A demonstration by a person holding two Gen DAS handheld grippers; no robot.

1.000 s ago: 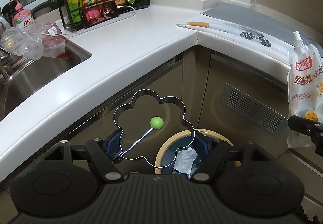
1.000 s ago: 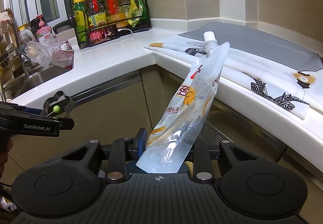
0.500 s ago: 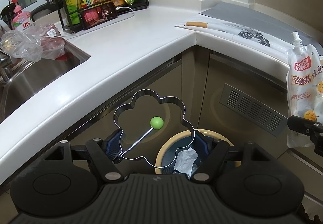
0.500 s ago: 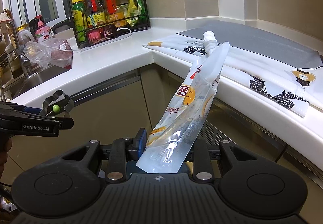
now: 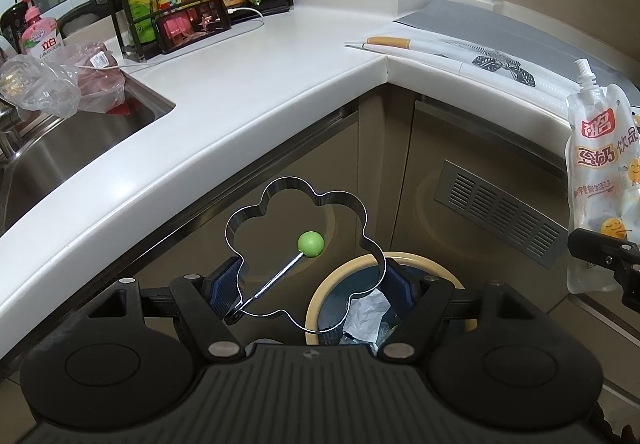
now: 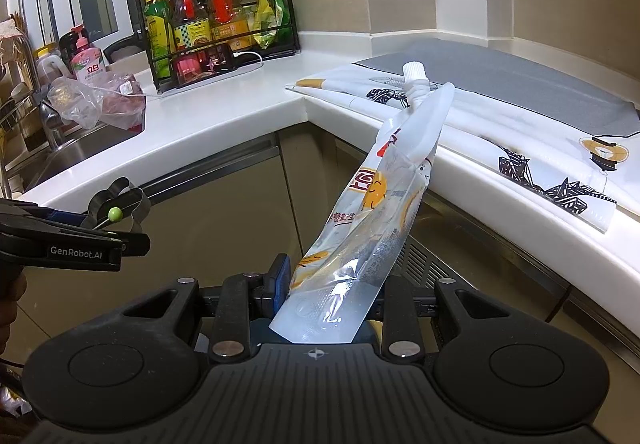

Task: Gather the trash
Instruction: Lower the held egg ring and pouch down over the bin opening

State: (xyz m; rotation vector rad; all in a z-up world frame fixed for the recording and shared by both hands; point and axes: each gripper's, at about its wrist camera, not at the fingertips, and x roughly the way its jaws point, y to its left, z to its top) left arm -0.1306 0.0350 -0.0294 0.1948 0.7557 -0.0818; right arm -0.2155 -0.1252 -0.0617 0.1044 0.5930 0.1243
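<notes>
Left wrist view: left gripper (image 5: pixel 310 290) spread wide, clamping flower-shaped metal egg ring (image 5: pixel 298 248) by its sides, above trash bin (image 5: pixel 394 294) near the cabinet; nothing shifted from earlier frames. Right wrist view: right gripper (image 6: pixel 332 304) narrowly closed on drink pouch (image 6: pixel 376 216), spout pointing far toward the counter (image 6: pixel 224 116); unchanged. "GenRobot.AI" readable at left; pouch writing not legible.

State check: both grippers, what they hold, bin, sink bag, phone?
left gripper: shut on egg ring
egg ring: flower-shaped, held above the bin
right gripper: shut on drink pouch
drink pouch: capped, leaning up, looks nearly empty
trash bin: open, crumpled paper inside
plastic bag: crumpled at sink edge
phone: screen lit, cable plugged in
</notes>
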